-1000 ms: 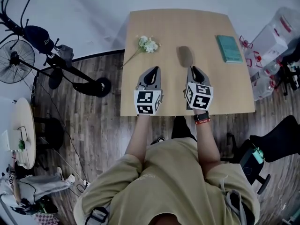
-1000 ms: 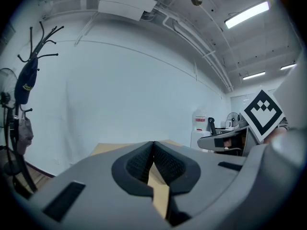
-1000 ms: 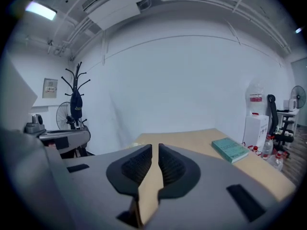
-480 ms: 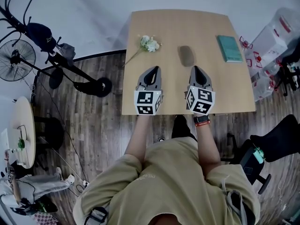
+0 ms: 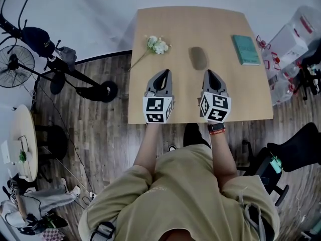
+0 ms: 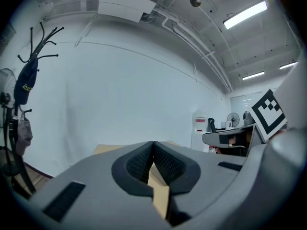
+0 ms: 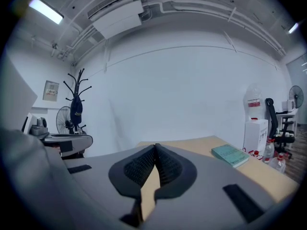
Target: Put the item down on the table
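Head view: the item (image 5: pixel 199 58), a small dark grey-brown oval body, lies flat on the worktop (image 5: pixel 220 24) in the upper middle of the frame, between a white flower sprig (image 5: pixel 158 46) to its left and a teal book (image 5: pixel 246 50) to its right, apart from both. It sits just above the tip of the right tongs (image 5: pixel 209 73) with bare worktop showing between them, so it is already set down and not held. Right tongs: jaws together, ribbed pads meeting at the tip, nothing between them; the right gripper view (image 7: pixel 156 150) confirms this and shows only worktop through the slot, with the book (image 7: pixel 230 155) at right. The item does not show in that view, being hidden below the gripper body. Left tongs (image 5: pixel 161 73): likewise closed tip to tip and empty, confirmed in the left gripper view (image 6: pixel 153 147); they are held over the near part of the worktop, lower left of the item. Handling, as a judgement: what the item is made of cannot be told at this size. Its outline is rounded and even, its surface looks smooth and matte, and it appears low and compact, so probably light, fairly stiff and inclined to slip or roll out of a grip taken near either end. If it must be taken again, the best hold would be across the narrow width at mid-length, pads square to the long sides, with moderate pressure. Fragility not determinable.
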`<state>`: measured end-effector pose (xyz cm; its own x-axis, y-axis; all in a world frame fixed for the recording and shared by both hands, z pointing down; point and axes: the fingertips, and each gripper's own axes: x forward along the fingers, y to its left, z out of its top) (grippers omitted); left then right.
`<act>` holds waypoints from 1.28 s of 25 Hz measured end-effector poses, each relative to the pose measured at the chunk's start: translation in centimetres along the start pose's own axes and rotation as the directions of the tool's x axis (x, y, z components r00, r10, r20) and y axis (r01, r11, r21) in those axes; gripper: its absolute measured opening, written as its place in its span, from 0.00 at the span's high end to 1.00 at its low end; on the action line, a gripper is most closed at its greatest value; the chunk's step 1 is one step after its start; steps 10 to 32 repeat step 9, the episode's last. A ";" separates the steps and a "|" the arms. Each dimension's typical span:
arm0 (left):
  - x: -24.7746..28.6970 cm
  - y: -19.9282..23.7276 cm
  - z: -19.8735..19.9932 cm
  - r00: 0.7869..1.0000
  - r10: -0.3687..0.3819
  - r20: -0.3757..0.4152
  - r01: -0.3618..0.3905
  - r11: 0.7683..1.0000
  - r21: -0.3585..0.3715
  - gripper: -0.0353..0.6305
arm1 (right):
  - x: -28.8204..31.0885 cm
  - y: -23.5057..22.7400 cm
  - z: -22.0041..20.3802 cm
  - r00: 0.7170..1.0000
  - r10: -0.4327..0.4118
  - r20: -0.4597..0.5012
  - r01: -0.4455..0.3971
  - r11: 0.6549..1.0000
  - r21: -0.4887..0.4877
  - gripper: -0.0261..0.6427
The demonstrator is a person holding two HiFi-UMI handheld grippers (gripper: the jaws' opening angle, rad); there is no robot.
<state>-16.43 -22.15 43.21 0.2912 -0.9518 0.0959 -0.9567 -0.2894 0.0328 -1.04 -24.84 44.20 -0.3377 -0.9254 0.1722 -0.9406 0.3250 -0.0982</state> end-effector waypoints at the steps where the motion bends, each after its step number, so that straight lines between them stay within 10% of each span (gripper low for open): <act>1: 0.5 0.0 -0.2 1.000 -0.001 -0.003 0.001 1.000 -0.006 0.91 | 0.5 -0.2 -0.2 1.000 0.003 -0.007 -0.003 1.000 -0.003 0.94; 9: 7.2 1.4 -4.2 0.993 -0.008 -0.117 0.006 1.000 -0.019 0.91 | 7.6 -3.4 -2.3 0.995 0.016 -0.095 -0.016 1.000 0.002 0.94; 32: 7.2 1.4 -4.2 0.993 -0.008 -0.117 0.006 1.000 -0.019 0.91 | 7.6 -3.4 -2.3 0.995 0.016 -0.095 -0.016 1.000 0.002 0.94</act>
